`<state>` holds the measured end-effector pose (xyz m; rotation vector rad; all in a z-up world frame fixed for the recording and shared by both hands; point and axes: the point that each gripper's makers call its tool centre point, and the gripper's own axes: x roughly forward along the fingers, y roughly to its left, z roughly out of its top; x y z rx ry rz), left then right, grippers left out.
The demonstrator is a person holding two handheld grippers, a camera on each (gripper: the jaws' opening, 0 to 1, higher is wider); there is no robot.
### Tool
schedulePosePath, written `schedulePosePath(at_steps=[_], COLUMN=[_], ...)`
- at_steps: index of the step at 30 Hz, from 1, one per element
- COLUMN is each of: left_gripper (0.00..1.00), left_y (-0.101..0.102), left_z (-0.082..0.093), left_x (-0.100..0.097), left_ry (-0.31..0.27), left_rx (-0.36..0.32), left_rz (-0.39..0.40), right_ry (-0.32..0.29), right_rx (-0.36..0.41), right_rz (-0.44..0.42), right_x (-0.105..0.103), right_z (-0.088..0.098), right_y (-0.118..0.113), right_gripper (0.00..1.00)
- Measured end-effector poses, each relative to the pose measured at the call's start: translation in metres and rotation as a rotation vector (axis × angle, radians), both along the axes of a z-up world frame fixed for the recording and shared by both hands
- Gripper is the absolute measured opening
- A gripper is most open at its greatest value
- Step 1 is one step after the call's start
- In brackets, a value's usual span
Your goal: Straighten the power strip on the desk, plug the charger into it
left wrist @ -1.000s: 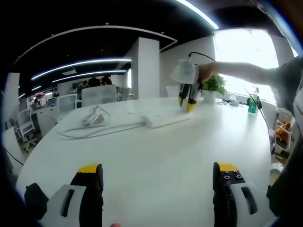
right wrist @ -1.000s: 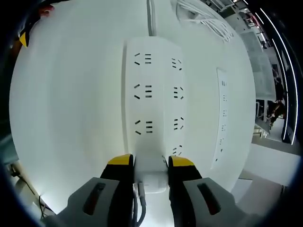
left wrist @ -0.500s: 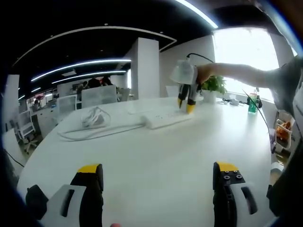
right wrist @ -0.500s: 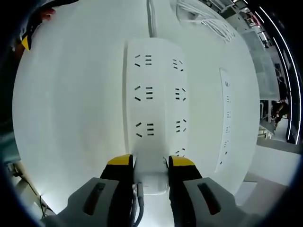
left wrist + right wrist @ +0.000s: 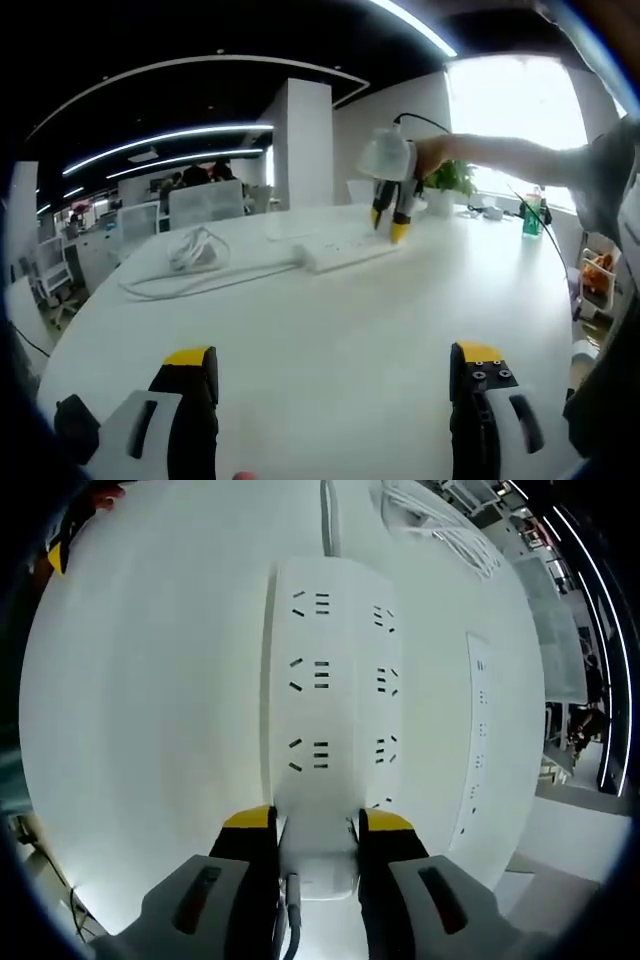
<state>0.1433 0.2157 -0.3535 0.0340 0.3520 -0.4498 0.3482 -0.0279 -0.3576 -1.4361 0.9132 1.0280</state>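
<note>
Charger [image 5: 318, 852] is sitting clamped between the jaws of the right tool [image 5: 316, 825], its cable trailing down between them. The tool is hanging directly over the near end of the strip [image 5: 330, 690], which is lying flat on the desk [image 5: 150, 700] with its cord running off the far end. In the left gripper view, the right tool [image 5: 390, 215] is standing nose-down above the strip [image 5: 345, 252], near the desk's far side. The left tool [image 5: 335, 365] is idling low over the near desk, jaws wide apart and holding nothing. The plugging step appears to be in hand. Next move likely calls for aligning the prongs with a socket and pressing straight down; the strip may need steadying.
</note>
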Motion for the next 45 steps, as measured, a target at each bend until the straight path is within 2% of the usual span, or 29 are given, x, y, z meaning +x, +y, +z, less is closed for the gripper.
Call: schedulePosePath(at_steps=[7,13,15,16,19,22,26,27,37,39,45], left_gripper=[1.00,1.00,1.00,1.00,1.00,1.00,1.00,1.00,1.00,1.00,1.00], left_y=[0.001,0.003,0.005,0.006,0.007,0.006,0.004,0.004,0.005,0.005,0.006], left_z=[0.003,0.003,0.003,0.004,0.003,0.003,0.003,0.004,0.002,0.002,0.003], left_x=[-0.001,-0.003,-0.004,-0.004,-0.005,-0.005,-0.006,-0.006,-0.008,-0.008,-0.006], left_ry=[-0.005,-0.004,-0.005,-0.006,-0.004,-0.003,-0.003,-0.004,0.000,0.000,0.003], left_rx=[0.004,0.007,0.007,0.005,0.004,0.002,0.003,0.002,0.003,0.005,0.008], left_rz=[0.002,0.006,0.011,0.014,0.020,0.017,0.013,0.013,0.018,0.019,0.018], right_ry=[0.008,0.027,0.055,0.059,0.069,0.060,0.063,0.066,0.082,0.068,0.049], right_rx=[-0.014,0.019,0.038,0.077,0.081,0.095,0.136,0.141,0.146,0.153,0.231], right_rz=[0.006,0.009,0.026,0.012,0.004,0.007,0.028,0.026,0.029,0.033,0.022], right_x=[-0.001,0.001,-0.004,-0.006,-0.010,-0.009,-0.011,-0.012,-0.010,-0.008,-0.009], right_z=[-0.001,0.000,-0.001,-0.002,-0.002,-0.001,-0.003,-0.003,-0.004,-0.003,0.005], right_y=[0.002,-0.001,0.001,0.005,0.003,0.004,0.011,0.011,0.014,0.015,0.017], right_gripper=[0.28,0.30,0.39,0.46,0.66,0.71,0.97,0.99,1.00,1.00,1.00])
